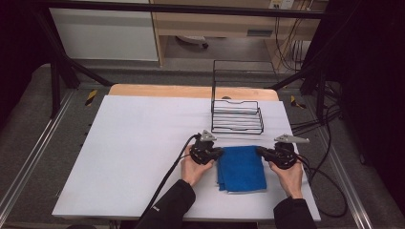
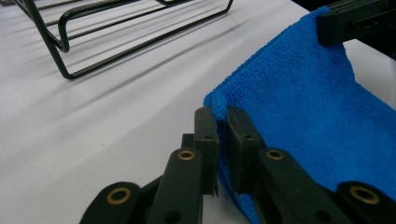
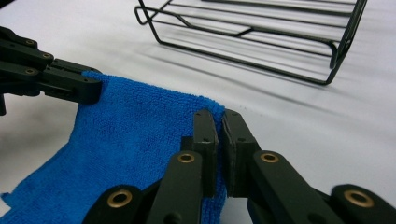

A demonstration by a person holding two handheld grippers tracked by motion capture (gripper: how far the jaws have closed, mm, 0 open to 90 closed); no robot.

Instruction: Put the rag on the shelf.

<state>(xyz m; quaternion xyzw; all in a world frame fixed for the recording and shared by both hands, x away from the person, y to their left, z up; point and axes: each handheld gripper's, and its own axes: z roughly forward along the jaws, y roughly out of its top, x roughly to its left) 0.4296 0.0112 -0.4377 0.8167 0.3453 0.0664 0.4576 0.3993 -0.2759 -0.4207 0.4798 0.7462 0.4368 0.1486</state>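
A: Jaws of my left gripper [image 2: 223, 122] pinch one far corner of the folded blue terry cloth [image 1: 241, 168]; my right gripper [image 3: 220, 125] pinches the other.

B: Why both?

A: Paired corners lift the edge evenly. Cloth lies on the white table [image 1: 133, 152], just before the black wire rack [image 1: 237, 117].

No readable text, label or number anywhere.

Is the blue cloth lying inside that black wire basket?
No, the blue cloth lies on the white table in front of the wire basket, apart from it.
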